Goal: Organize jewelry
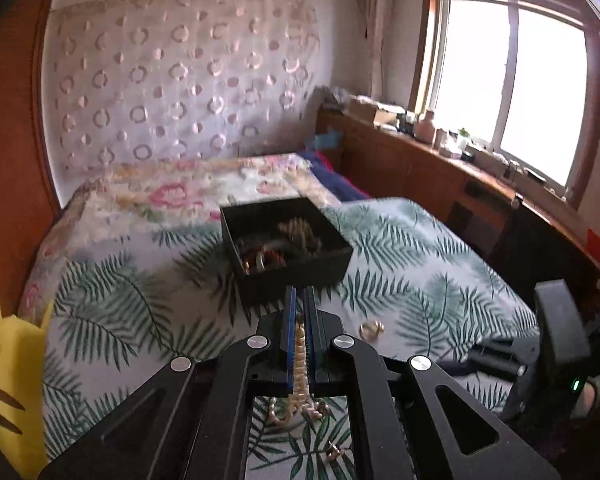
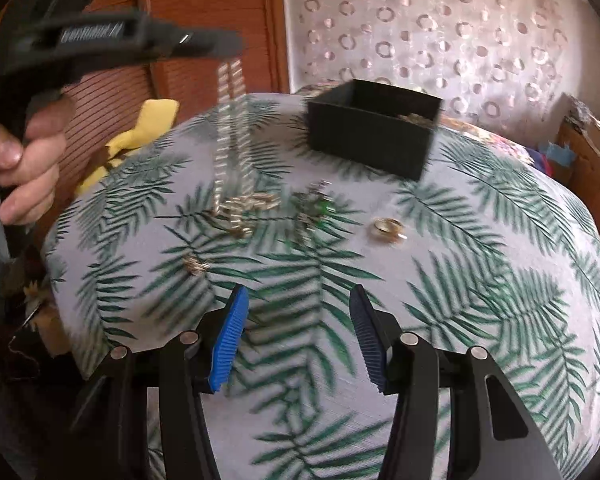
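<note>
My left gripper (image 1: 299, 300) is shut on a gold chain necklace (image 1: 301, 360) that hangs down to the leaf-print bedspread (image 1: 420, 288). In the right wrist view the left gripper (image 2: 220, 44) is raised at the upper left, with the chain (image 2: 230, 132) dangling from it and its lower end piled on the cloth. The black box (image 1: 288, 240) with jewelry inside stands just beyond the left gripper; it also shows in the right wrist view (image 2: 370, 130). My right gripper (image 2: 296, 332) is open and empty above the cloth. A gold ring (image 2: 388, 228) and a green-stone piece (image 2: 318, 208) lie ahead of it.
A small gold piece (image 2: 196, 266) lies on the cloth at the left. A yellow plush toy (image 2: 140, 132) sits at the bed's left edge. A wooden headboard shelf (image 1: 440, 160) with small items runs under the window. A floral quilt (image 1: 180, 188) lies behind the box.
</note>
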`<state>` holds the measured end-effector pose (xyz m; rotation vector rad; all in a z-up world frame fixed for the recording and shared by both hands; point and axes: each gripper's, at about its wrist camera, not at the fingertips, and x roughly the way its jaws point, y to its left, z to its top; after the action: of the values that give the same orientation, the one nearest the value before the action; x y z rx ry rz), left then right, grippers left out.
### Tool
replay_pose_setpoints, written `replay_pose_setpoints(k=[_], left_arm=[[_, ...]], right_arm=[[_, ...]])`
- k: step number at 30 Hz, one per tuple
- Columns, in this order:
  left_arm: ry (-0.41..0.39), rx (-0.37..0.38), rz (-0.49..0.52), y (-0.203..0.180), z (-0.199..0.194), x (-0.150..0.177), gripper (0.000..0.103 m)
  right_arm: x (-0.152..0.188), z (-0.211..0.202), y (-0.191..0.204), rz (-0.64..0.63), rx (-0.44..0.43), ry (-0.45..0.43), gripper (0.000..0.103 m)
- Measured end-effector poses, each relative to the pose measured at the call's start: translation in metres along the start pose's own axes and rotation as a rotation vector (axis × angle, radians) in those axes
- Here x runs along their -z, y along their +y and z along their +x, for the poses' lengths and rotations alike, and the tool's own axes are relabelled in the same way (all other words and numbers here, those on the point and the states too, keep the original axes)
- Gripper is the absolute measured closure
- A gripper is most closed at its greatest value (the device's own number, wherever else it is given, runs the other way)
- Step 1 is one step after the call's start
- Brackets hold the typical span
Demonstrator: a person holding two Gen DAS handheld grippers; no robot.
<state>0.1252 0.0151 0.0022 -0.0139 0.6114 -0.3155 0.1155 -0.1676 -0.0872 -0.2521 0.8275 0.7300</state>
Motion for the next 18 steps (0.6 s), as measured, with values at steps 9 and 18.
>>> replay_pose_setpoints(k=[9,18], left_arm=[[-0.050,-0.036,-0.032,0.015,-0.021,-0.007,0.100],[-0.057,-0.063,-0.047,0.026,-0.026,-0.006,0.100]], right_arm=[[-0.018,0.024,0.039,-0.099,-0.065,0.045,0.058],[-0.021,0.037,0.063,-0.203,-0.049,0.069,0.082]])
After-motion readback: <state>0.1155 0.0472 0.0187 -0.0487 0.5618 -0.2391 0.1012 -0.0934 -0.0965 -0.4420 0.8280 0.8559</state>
